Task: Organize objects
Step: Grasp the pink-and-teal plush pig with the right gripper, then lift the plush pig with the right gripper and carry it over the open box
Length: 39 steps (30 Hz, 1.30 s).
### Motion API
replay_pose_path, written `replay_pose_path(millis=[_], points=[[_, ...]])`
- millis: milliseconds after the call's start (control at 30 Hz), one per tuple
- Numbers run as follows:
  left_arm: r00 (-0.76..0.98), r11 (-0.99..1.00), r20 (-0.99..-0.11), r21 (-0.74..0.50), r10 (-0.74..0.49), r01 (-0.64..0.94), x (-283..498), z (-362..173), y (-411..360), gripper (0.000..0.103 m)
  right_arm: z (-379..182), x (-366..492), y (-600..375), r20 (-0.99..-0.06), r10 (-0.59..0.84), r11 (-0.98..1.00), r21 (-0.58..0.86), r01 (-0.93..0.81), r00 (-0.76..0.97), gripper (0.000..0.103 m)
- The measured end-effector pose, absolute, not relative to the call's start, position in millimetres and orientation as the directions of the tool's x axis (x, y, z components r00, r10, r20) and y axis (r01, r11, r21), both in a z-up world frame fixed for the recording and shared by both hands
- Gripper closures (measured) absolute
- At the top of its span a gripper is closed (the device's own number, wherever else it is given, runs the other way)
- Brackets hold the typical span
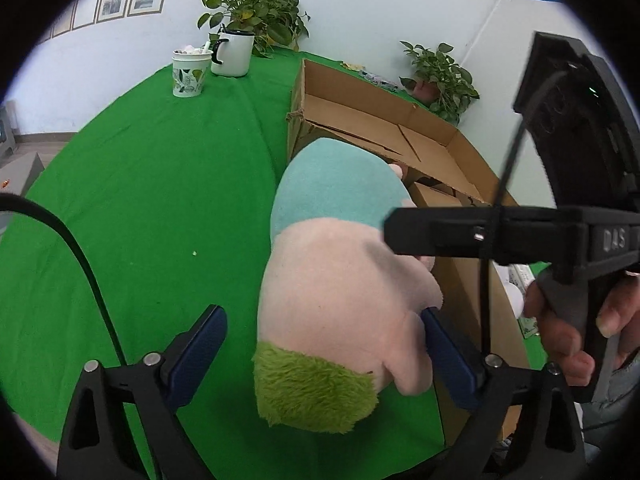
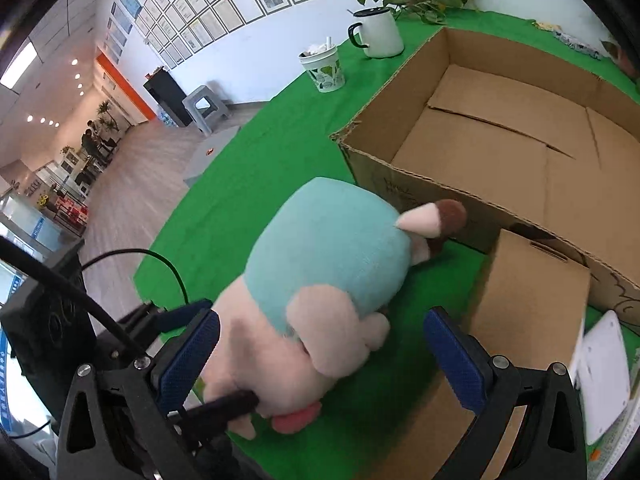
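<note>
A plush toy (image 1: 340, 280) with a pink body, a teal shirt and green hair lies on the green cloth (image 1: 160, 200), against the near wall of an open cardboard box (image 1: 440, 148). My left gripper (image 1: 324, 356) stands open around the toy's head end. Its right pad touches the pink plush and its left pad stands clear. In the right wrist view the plush toy (image 2: 332, 248) lies between the wide jaws of my right gripper (image 2: 322, 360), which is open. The cardboard box (image 2: 408, 92) has nothing inside. A hand (image 1: 568, 332) holds the right gripper's black handle.
A leaf-print paper cup (image 1: 191, 74) and a white mug (image 1: 234, 54) stand at the far side of the cloth, with potted plants (image 1: 256, 12) behind. A smaller cardboard piece (image 2: 532, 300) and a white flat item (image 2: 604, 376) lie to the right of the toy.
</note>
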<state>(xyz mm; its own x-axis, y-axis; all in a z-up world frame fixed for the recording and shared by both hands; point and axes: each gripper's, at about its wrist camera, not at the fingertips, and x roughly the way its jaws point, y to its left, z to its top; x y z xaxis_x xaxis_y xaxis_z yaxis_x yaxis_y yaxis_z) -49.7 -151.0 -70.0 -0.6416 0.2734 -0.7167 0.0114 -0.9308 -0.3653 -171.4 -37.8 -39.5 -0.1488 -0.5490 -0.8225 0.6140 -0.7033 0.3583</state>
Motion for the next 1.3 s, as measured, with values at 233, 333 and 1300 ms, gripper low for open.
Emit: replay_pose_path(millis=[233,333,1300], points=[[-0.632,-0.913,-0.704,-0.407,0.325,-0.015,-45.7,-75.4,-151.7,0.028,-51.3,-171.4,-67.2,-0.841,-0.521,-0.718,0.338,0.608,-0.147,0.000],[-0.635,-0.918,-0.705,-0.396,0.315,-0.016,-43.7,-75.1,-147.1,0.030,-54.9,-172.6,-70.5,-0.850,-0.497,-0.752,0.321,0.575,-0.175,0.000],[-0.759,-0.983,-0.640,-0.183,0.120,-0.002,-16.9,-7.6,-101.8,0.046,5.6,-135.9,-47.1,-0.731,-0.545,-0.771,0.244,0.589,-0.410,0.039]])
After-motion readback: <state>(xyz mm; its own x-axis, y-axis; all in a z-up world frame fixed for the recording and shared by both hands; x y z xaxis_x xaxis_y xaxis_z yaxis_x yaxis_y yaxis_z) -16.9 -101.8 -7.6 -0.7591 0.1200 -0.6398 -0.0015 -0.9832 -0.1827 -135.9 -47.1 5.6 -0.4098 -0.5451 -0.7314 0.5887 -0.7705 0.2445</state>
